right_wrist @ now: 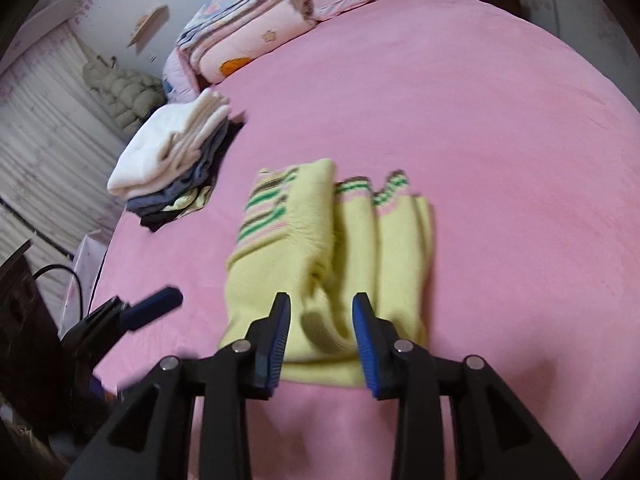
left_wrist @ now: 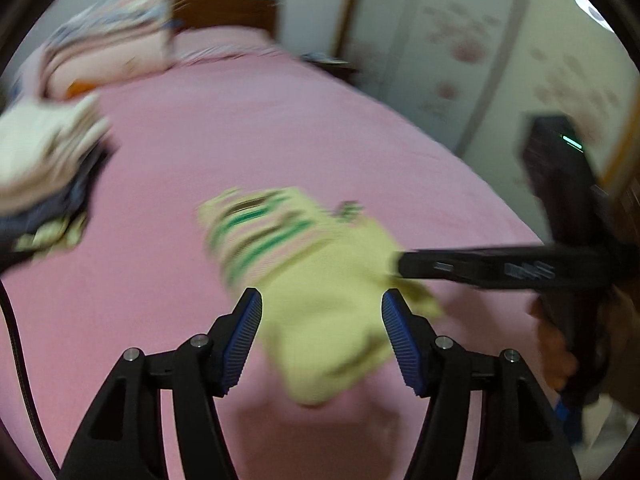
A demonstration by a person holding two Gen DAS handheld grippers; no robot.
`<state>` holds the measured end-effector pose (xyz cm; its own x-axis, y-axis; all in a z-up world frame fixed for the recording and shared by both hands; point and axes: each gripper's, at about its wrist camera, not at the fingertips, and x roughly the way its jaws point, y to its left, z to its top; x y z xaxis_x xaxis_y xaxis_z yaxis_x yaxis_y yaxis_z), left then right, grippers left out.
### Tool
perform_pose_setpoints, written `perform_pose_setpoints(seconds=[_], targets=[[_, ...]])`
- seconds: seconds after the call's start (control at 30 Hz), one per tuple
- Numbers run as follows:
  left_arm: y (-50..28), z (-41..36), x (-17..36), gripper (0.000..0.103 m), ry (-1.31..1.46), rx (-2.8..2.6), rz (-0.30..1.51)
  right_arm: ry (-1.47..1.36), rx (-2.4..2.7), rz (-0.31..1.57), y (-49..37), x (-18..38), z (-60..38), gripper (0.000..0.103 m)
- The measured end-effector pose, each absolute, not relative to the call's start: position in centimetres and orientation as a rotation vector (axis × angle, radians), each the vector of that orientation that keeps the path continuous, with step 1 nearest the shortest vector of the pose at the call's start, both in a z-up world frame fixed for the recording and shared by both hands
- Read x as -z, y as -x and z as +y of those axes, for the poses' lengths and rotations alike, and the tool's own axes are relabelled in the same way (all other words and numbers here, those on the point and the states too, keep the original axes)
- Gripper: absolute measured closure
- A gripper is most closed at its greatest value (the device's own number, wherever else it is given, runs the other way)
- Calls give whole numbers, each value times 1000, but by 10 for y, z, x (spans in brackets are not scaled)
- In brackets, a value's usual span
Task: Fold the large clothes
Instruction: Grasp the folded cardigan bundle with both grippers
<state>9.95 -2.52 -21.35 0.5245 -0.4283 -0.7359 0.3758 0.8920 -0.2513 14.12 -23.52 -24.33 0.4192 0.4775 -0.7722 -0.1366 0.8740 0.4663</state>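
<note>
both tools (left_wrist: 322,338) (right_wrist: 322,344) open over folded yellow sweater (right_wrist: 340,264), pink bed (right_wrist: 500,160)

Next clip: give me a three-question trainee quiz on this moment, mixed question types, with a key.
1. True or false: the left tongs grip the sweater.
2. Where is the clothes stack relative to the sweater in the right wrist view? A) left and farther back B) right C) on top of it
3. Fill in: the sweater lies on a ____ bed.

Key:
1. False; both the left and right tongs are open, holding nothing.
2. A
3. pink
</note>
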Motion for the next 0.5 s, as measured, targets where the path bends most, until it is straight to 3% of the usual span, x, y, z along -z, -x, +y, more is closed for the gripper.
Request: perform_pose_setpoints(seconds=[0.33,0.4,0.5], targets=[[-151,9,268,42,300,331,1011,-321,-331,1196,-162,274,-230,70],[-150,6,269,42,291,334,1002,-303,-306,1207,-160,278,-233,58],[-157,7,271,42,302,340,1002,-335,-307,1222,-159,284,-238,57]])
